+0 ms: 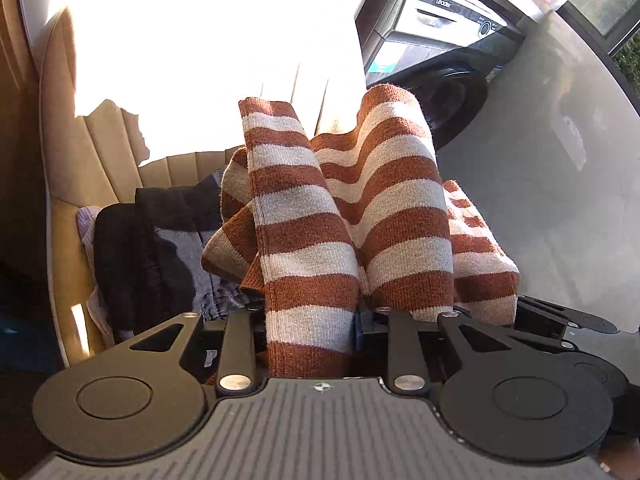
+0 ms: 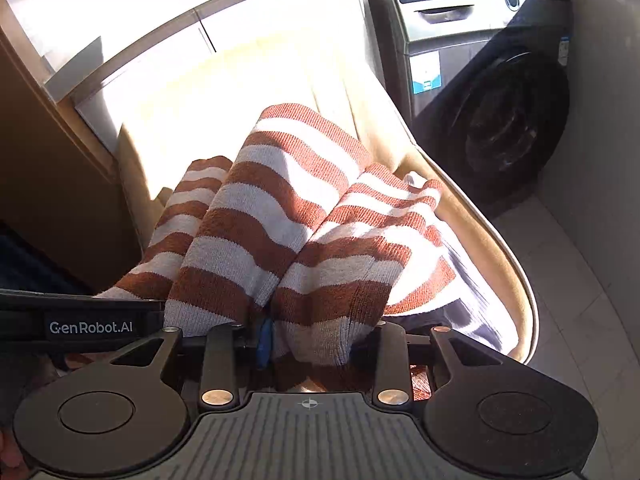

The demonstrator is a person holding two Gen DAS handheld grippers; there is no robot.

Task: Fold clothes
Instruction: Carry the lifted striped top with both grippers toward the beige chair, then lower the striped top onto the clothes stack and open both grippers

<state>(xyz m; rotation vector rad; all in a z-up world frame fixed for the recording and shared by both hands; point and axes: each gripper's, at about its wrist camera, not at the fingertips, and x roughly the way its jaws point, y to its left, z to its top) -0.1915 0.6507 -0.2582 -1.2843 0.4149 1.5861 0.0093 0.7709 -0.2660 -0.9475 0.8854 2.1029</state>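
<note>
1. My left claw (image 1: 312, 320) is clenched on the sweater (image 1: 344, 208): a striped band of the knit runs straight down between its fingers and fills the gap there.
2. From that grip the sweater rises away from me in two tall folds, rust and pale grey stripes, with a dip between them.
3. My right claw (image 2: 312, 336) grips the same sweater (image 2: 280, 216); the knit bunches between its fingers, and a blue pad shows just left of the cloth.
4. In the right wrist view the sweater climbs from the claw in three ridges, the middle one highest, and part of it drapes to the right.
5. The two claws sit close side by side: the right one's arm shows at the right edge of the left wrist view, and a black bar marked GenRobot.AI (image 2: 90, 326) crosses the near left of the right wrist view.
6. The sweater hangs over a tan chair (image 1: 100, 152), whose ribbed back stands behind it.
7. On the seat, left of the sweater, lie dark clothes (image 1: 136, 248) and a lilac piece (image 1: 90, 224) under them.
8. A washer (image 2: 492, 92) stands far right on the pale floor (image 1: 540, 200), well apart from both claws.
9. Strong sun washes out the far left.
</note>
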